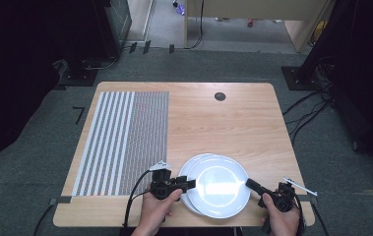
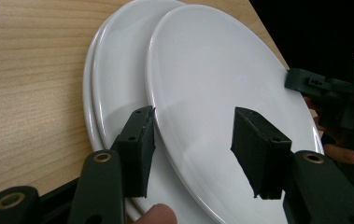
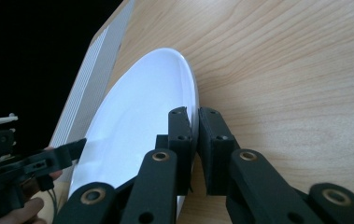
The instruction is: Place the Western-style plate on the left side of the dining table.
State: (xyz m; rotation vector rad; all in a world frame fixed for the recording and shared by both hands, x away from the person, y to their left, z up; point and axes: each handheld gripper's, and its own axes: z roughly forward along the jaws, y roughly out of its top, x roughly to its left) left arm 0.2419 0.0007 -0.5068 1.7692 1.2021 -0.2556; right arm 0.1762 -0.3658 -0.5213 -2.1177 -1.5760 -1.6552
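Plates (image 1: 218, 187), white, stacked off-centre at near edge of wooden counter (image 1: 223, 123). Right gripper (image 3: 195, 122) pinches top plate's (image 3: 132, 126) rim. Left gripper (image 2: 193, 140) spread wide over opposite rim. Striped mat (image 1: 125, 140) lies left.

Overhead light falls evenly on the wooden table (image 1: 223, 123), while the room around it sinks into near black. A bright patch of glare sits on the top white plate (image 1: 218, 189) (softer sheen in the left gripper view). Both gripper views are sharp, dark beyond the table edge.
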